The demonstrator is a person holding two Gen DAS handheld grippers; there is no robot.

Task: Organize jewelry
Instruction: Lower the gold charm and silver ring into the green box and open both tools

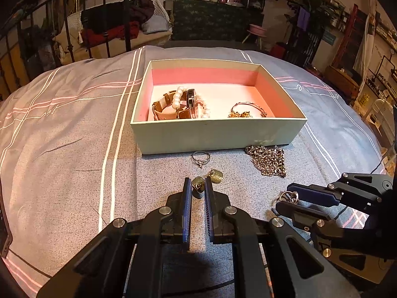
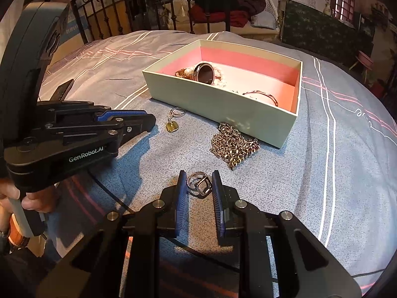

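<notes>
Pale green cardboard box (image 1: pixel 215 136), pink inside, sits on the bed (image 1: pixel 74 149) toward its far edge. Already in it: a watch (image 1: pixel 191 101), a string of pearls (image 1: pixel 179 96), a gold bangle (image 1: pixel 248 106) with a small gold piece beside it. Left out on the cover, along the box's near wall: a thin ring (image 1: pixel 201 157), a heap of silver chain (image 1: pixel 269 160), a gold tag (image 1: pixel 216 175). Left claw (image 1: pixel 198 186) pinches a second gold tag (image 1: pixel 198 186). Right claw (image 2: pixel 198 186) is closed on a silver ring (image 2: pixel 198 186). Judgement: roughly half done; five loose pieces remain, two of them gripped but not yet boxed.
</notes>
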